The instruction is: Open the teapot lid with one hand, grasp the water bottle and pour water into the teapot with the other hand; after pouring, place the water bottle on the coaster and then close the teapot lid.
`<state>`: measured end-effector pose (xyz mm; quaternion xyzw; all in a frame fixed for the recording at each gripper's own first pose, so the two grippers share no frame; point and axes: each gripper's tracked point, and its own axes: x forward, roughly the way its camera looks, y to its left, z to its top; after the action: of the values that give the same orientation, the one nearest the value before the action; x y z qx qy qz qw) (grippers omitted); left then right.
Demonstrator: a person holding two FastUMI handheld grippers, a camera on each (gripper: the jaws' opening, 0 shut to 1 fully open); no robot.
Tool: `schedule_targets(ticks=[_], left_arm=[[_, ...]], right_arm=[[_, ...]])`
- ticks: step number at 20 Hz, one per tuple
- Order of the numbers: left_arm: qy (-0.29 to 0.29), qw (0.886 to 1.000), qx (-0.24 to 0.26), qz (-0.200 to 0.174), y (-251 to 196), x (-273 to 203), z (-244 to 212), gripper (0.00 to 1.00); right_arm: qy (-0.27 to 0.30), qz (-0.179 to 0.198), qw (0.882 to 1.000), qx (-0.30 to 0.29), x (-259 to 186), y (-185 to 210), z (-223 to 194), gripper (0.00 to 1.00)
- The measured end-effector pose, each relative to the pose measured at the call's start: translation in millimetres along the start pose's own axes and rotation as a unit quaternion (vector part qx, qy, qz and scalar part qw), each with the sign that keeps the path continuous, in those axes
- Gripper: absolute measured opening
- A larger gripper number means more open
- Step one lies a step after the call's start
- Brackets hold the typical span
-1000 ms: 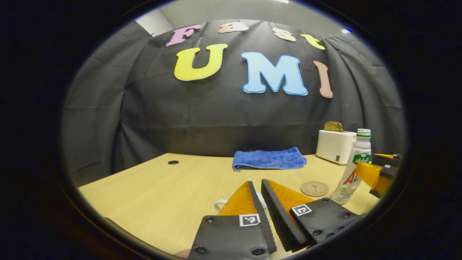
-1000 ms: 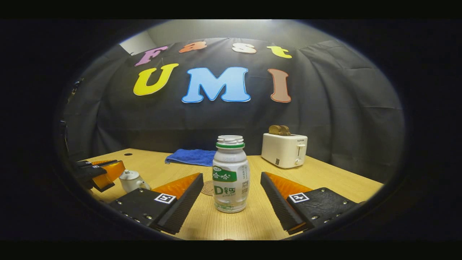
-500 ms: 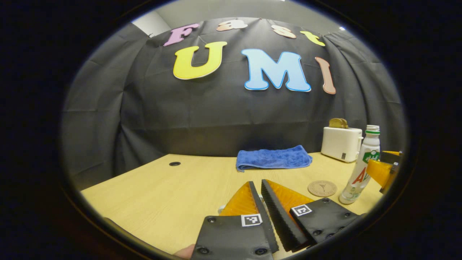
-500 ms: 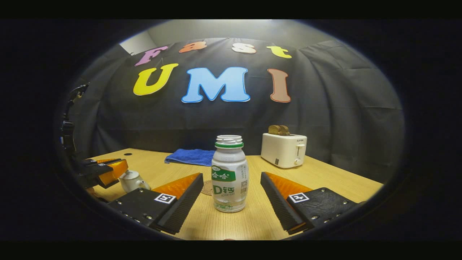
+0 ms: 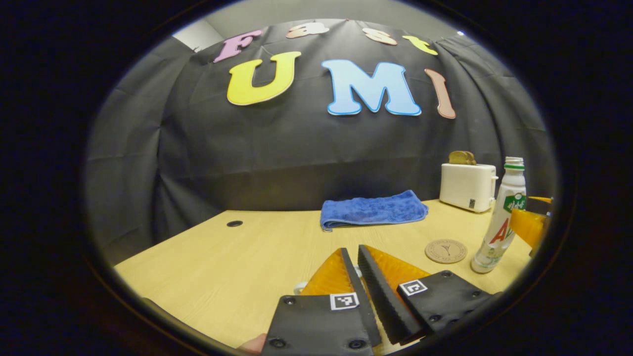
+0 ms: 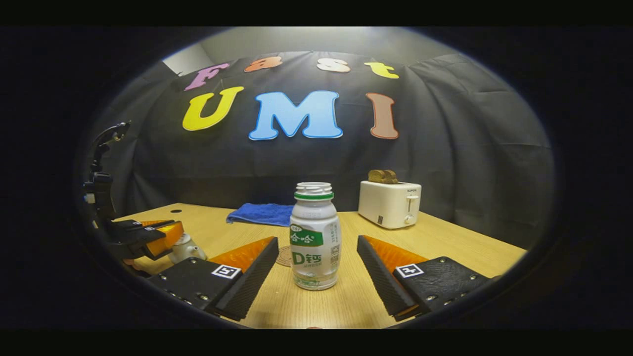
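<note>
Left tongs [image 5: 357, 257], nearly closed, have risen; water bottle [image 6: 315, 236] stands between wide-open right tongs [image 6: 316, 264].

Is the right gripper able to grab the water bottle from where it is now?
Probably yes. In the right gripper view, the right gripper is open and the water bottle stands upright on the table, between its fingers, with gaps on both sides. Nothing blocks the way; the coaster lies behind it.

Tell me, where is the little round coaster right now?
In the left gripper view, the coaster lies flat on the table, low on the right side, just left of the water bottle and in front of the blue towel.
</note>
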<state>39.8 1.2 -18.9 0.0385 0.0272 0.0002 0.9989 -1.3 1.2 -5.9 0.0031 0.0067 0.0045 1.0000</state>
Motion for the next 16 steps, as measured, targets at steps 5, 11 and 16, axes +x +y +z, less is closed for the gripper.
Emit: schedule_targets(ticks=[5,11,16], left_arm=[[0.024,1.0,-0.01,-0.001,-2.3,-1.3,-12.8,0.06],[0.011,1.0,-0.006,0.003,-0.7,-1.2,-8.8,0.19],[0.011,1.0,-0.014,0.0,1.7,-0.7,-9.9,0.16]], right_arm=[[-0.003,0.0,1.0,0.004,-0.5,-1.0,0.9,0.98],[-0.004,-0.002,1.0,0.005,-0.5,-3.0,0.6,0.98],[-0.001,-0.005,1.0,0.003,1.0,-4.2,-1.5,0.98]])
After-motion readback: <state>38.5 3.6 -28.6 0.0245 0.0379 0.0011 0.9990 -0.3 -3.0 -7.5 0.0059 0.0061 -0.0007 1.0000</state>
